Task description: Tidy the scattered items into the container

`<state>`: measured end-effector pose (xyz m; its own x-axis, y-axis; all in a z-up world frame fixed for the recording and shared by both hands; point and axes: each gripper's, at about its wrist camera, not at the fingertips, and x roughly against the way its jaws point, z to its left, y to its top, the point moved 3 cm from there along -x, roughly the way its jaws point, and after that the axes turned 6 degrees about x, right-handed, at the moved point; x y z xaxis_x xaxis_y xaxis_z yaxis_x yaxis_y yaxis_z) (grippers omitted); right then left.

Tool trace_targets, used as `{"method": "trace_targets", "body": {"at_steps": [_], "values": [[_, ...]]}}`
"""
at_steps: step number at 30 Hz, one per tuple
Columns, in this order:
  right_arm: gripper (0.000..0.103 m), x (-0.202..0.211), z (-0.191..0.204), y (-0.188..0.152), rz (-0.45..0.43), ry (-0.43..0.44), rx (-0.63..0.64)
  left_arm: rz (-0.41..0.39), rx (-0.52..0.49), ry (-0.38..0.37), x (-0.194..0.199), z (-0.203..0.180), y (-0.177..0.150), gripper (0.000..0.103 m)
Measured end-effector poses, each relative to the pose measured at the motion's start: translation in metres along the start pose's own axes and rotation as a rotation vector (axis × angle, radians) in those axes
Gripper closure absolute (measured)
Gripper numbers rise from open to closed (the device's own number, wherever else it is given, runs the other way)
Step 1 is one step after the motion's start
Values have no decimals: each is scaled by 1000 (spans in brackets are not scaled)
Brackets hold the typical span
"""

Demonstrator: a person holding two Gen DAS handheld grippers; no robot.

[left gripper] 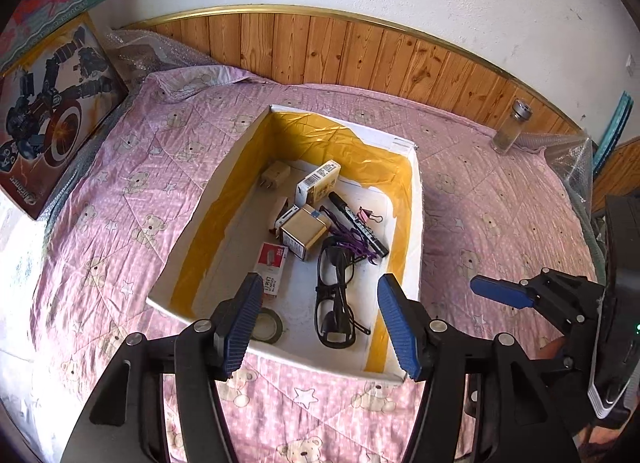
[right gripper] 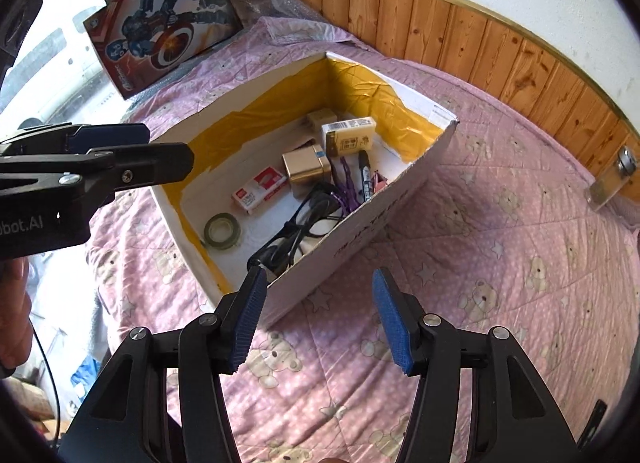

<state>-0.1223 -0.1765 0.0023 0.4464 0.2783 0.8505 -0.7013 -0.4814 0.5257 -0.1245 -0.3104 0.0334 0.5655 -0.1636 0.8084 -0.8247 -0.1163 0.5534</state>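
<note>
Blue-padded fingers of the left gripper (left gripper: 320,319) fill the bottom of the left wrist view, spread wide with nothing between them, poised above the near end of the white cardboard box (left gripper: 416,199). At the bottom of the right wrist view the right gripper (right gripper: 320,319) is likewise released and empty, over the pink bear-print quilt (right gripper: 480,263) just beside the box's near corner.

That box sits at the centre of both frames on the quilt, its inner walls lined with yellow tape. Everything small lies inside it: black glasses (left gripper: 334,299) at the near end, a roll of tape (left gripper: 267,326) in the lower-left corner, a red and white staple box (left gripper: 273,269) just above the roll, a gold rectangular tin (left gripper: 303,231) in the middle, a black marker (left gripper: 358,223) to its right, and a pink binder clip (left gripper: 370,215) touching the right wall. Purple cord (left gripper: 354,241) is tangled between the tin and the marker. Toward the far end are a yellow and white carton (left gripper: 318,181) and a beige plug adapter (left gripper: 275,175).

Outside the box, a glass shaker jar (left gripper: 512,127) leans against the wood panelling at the right of the left wrist view. 2 toy boxes stand at the upper left, the lower one (left gripper: 52,111) printed with a robot figure.
</note>
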Motion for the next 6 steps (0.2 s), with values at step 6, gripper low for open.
{"method": "trace_targets", "body": {"at_steps": [6], "values": [[44, 10, 16, -7, -12, 27, -10, -4, 20, -11, 15, -1, -26, 42]]}}
